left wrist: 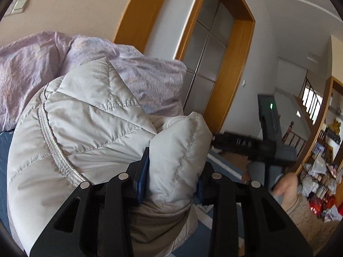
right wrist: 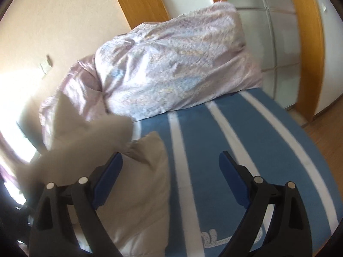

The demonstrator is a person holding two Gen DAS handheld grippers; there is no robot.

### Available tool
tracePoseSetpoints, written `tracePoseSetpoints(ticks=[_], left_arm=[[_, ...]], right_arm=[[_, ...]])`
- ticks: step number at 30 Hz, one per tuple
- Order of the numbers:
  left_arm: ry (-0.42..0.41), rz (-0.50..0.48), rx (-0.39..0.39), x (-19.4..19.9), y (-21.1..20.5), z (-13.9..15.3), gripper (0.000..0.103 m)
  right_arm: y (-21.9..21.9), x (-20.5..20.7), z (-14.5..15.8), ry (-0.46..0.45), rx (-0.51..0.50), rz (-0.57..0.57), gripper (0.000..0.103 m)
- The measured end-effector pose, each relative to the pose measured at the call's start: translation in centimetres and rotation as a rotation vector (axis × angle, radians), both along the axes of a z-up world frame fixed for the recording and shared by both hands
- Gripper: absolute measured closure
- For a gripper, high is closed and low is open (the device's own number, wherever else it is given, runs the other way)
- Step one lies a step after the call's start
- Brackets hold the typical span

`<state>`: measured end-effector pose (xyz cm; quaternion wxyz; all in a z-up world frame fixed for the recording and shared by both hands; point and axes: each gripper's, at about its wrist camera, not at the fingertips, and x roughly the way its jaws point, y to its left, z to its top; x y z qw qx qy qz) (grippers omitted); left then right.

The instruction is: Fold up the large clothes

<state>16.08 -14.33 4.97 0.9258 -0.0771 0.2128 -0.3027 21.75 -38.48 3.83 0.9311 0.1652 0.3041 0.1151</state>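
Left gripper (left wrist: 171, 171) clamps a fold of the pale grey quilted puffer jacket (left wrist: 90, 128).
Right gripper (right wrist: 171, 171) stands released above the blue white-striped bed sheet (right wrist: 246, 132); jacket beside it, crumpled lilac duvet (right wrist: 171, 68) beyond.

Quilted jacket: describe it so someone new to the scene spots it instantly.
Start at the bed with the blue, white-striped sheet, lilac duvet heaped at its far end. The jacket is the puffy pale-grey bundle nearer the camera, a fold of it pinched in the left hand-held gripper. Diamond stitching and plain grey sheen distinguish it from the crinkled duvet.
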Motion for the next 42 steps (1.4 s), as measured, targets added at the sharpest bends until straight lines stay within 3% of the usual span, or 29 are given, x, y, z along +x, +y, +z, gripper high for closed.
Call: tracePoseSetpoints(ticks=[3,8,14,19,25,30,36,42], left_arm=[[0.002,-0.036,0.105,0.1,-2.6,-1.3,0.067],[-0.013,-0.068,0.203,-0.2,-5.2,-2.9,0.067],[-0.049,-0.096,0.336,-0.7,-7.8,-5.0,0.066],[-0.06,-0.115,0.401,-1.0,-9.3,-6.4,0.066],[-0.079,-0.125,0.473,-0.7,-10.4,-7.6,0.066],[-0.098,-0.125,0.499,-0.6,-11.1,-8.1,0.064],[-0.103,-0.139,0.5,-3.8,-9.1,-5.5,0.058],[-0.095,-0.104,0.325,-5.8,-1.2,1.4,0.044]], right_arm=[[-0.6,0.6,0.7,0.001,0.073,0.061,0.011],[0.1,2.3,1.6,0.029,0.203,0.224,0.011],[3.8,5.1,2.7,0.07,0.102,0.323,0.012],[5.1,7.6,1.1,0.148,0.085,0.342,0.016],[5.5,9.1,-1.7,0.222,0.121,0.374,0.035],[5.5,9.0,-2.5,0.195,0.118,0.368,0.073],[6.1,9.0,-3.3,0.189,0.034,0.339,0.081],[6.6,8.5,-3.4,0.156,-0.047,0.319,0.081]])
